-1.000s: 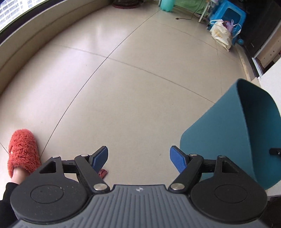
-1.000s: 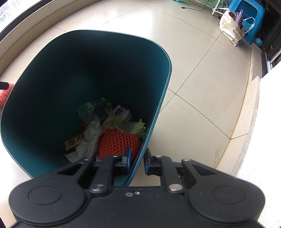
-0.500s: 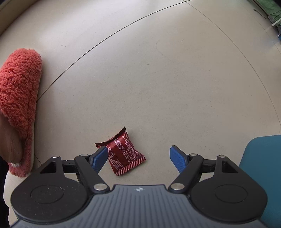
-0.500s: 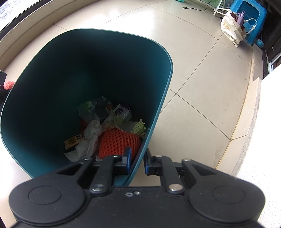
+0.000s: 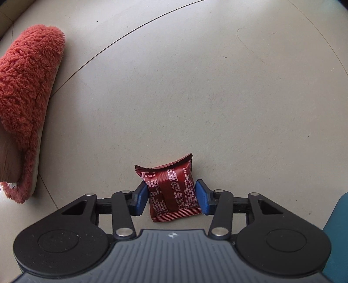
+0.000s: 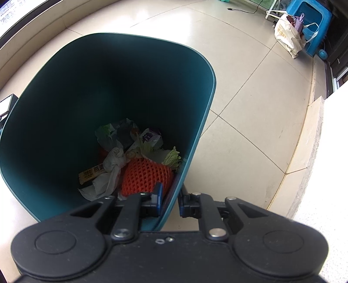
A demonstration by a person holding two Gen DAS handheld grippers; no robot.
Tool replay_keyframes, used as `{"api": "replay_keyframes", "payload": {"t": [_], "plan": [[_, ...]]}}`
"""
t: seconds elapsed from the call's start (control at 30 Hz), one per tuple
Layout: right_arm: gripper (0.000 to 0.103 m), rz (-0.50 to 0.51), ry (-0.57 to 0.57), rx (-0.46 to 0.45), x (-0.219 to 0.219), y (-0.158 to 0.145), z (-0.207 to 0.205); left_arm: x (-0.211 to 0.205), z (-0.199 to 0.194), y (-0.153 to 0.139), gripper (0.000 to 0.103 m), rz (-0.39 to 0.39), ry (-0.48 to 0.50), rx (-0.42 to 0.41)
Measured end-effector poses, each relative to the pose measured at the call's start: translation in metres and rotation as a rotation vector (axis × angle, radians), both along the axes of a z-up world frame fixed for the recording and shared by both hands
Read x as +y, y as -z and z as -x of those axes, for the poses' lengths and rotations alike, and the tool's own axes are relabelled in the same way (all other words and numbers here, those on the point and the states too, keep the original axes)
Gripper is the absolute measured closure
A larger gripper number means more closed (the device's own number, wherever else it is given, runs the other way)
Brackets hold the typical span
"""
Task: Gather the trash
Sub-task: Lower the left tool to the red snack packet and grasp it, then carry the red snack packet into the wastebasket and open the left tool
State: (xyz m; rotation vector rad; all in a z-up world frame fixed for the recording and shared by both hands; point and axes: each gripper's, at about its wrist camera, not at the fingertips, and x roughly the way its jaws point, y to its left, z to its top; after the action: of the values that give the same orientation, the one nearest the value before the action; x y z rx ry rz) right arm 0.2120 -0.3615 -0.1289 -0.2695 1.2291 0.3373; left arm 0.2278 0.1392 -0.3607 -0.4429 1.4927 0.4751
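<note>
A dark red snack wrapper [image 5: 171, 191] lies on the beige floor tiles. My left gripper [image 5: 171, 199] is down at the floor with its blue pads on either side of the wrapper, nearly touching it; the jaws are partly closed around it. My right gripper [image 6: 170, 201] is shut on the rim of a teal trash bin [image 6: 65, 91] and holds it tilted. Inside the bin lie an orange foam net [image 6: 145, 176], crumpled tissue [image 6: 111, 169], a yellow wrapper and other scraps. A corner of the bin shows in the left wrist view [image 5: 338, 235].
A fluffy red slipper [image 5: 26, 91] on a foot is at the left of the wrapper. A white bag [image 6: 287, 37] and blue stool [image 6: 308, 19] stand far off. A raised stone ledge [image 6: 308, 135] runs along the right.
My left gripper has moved down to the floor and centred on the wrapper, and its jaws have closed in from wide open. The right gripper and bin have barely moved.
</note>
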Motion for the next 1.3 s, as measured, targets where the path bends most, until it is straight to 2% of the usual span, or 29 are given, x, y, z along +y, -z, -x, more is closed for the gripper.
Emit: {"api": "replay_keyframes", "payload": {"t": [0.23,0.37,0.6,0.73,1.0,1.17,1.3], "plan": [[0.089,0.008,-0.004,-0.006,0.002,0.0,0.002,-0.013,0.004,-0.015,0.062,-0.057,0.046,-0.017],[0.091,0.008,0.001,-0.006,0.002,-0.001,0.001,-0.024,0.002,-0.039,0.063,-0.055,0.071,-0.035],[0.091,0.036,-0.016,-0.026,0.007,0.001,0.005,-0.066,0.0,-0.105,0.063,-0.051,0.174,-0.119],[0.092,0.046,-0.018,-0.032,0.01,0.002,0.006,-0.098,-0.002,-0.153,0.063,-0.048,0.269,-0.174],[0.092,0.066,-0.018,-0.049,0.015,0.005,0.01,-0.161,0.016,-0.256,0.063,-0.055,0.46,-0.337],[0.092,0.062,-0.01,-0.054,0.014,0.005,0.011,-0.201,0.027,-0.299,0.063,-0.049,0.57,-0.405],[0.092,0.068,-0.012,-0.059,0.015,0.005,0.012,-0.232,0.033,-0.317,0.063,-0.061,0.677,-0.449]]}}
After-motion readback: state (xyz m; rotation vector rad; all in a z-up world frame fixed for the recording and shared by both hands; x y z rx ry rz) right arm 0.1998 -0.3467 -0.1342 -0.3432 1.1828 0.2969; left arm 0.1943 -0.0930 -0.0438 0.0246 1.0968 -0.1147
